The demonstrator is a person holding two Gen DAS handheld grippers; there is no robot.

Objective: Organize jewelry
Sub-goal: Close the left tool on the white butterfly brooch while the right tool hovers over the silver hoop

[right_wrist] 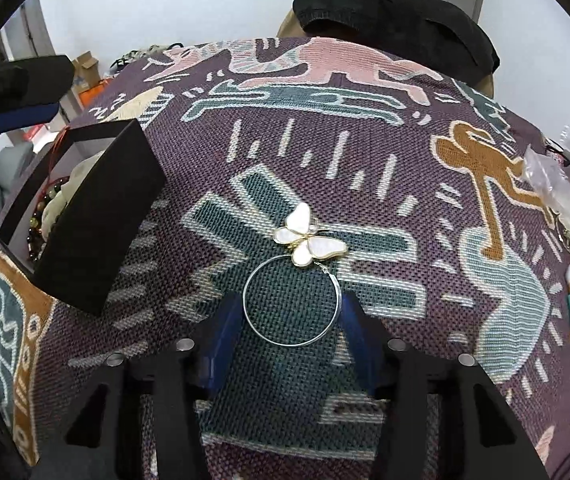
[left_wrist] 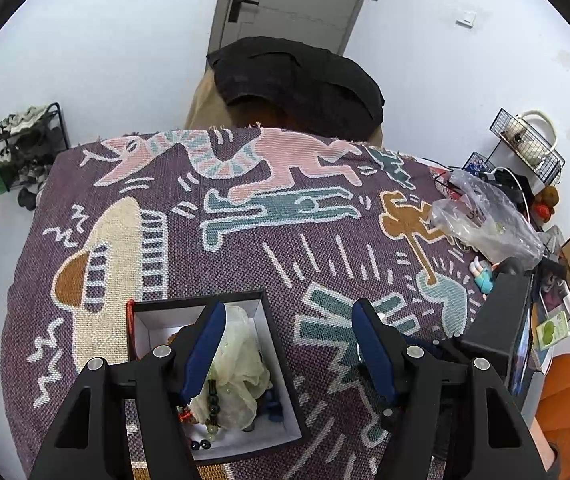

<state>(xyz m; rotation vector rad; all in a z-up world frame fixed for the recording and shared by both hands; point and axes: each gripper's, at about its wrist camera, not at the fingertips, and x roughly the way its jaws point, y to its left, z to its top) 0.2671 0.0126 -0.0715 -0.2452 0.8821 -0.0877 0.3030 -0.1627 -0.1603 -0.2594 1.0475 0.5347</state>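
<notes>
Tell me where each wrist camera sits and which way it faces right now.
Left wrist: behind the open left gripper, angled down at the black jewelry box; its own blue-padded fingers show.
Right wrist: behind the open right gripper, low over the blanket, its fingers flanking the butterfly bangle; the left gripper shows at upper left.
Shared: box, patterned blanket, black cushion.

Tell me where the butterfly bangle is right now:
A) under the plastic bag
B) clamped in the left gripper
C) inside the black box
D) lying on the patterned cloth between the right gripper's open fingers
D: the butterfly bangle lies flat on the patterned cloth, its ring between the open fingers of the right gripper, outside the black box.
</notes>
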